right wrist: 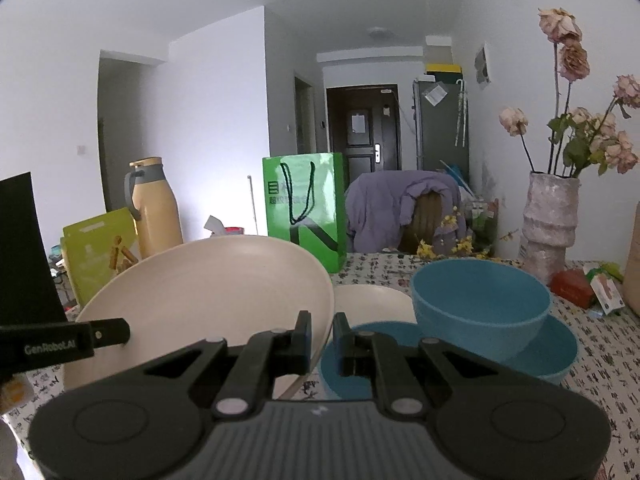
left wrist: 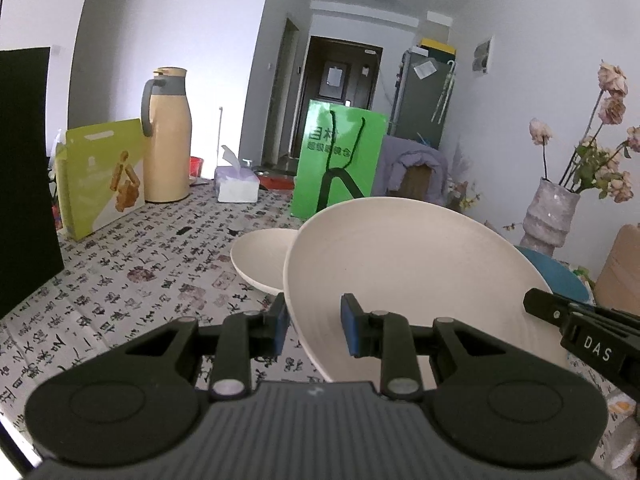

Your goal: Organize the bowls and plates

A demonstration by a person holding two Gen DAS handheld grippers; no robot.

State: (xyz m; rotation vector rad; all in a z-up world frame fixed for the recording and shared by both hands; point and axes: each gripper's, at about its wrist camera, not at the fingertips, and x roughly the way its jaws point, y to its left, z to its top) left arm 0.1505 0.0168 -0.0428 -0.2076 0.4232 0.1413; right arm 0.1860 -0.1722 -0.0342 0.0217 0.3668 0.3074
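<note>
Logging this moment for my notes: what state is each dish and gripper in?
Large cream plate: lifted, tilted.
Small cream plate: flat on the table.
Blue bowl: upright, in the blue plate.
Blue plate: flat on the table.
Left gripper: open around plate rim.
Right gripper: shut on plate rim.

Large plate (right wrist: 200, 292): tilted, raised off the desk (left wrist: 132, 280), between the two grippers.
Small plate (left wrist: 260, 258): flat on the desk, behind the large plate.
Bowl (right wrist: 480, 304): in a wider dish (right wrist: 560, 352), right of the small plate.
Vase (right wrist: 550, 224): right edge, behind the bowl.
Paper bag (right wrist: 304, 204): far edge, behind the plates.
Flask (left wrist: 166, 140): far left corner, a snack box (left wrist: 100, 176) before it.
</note>
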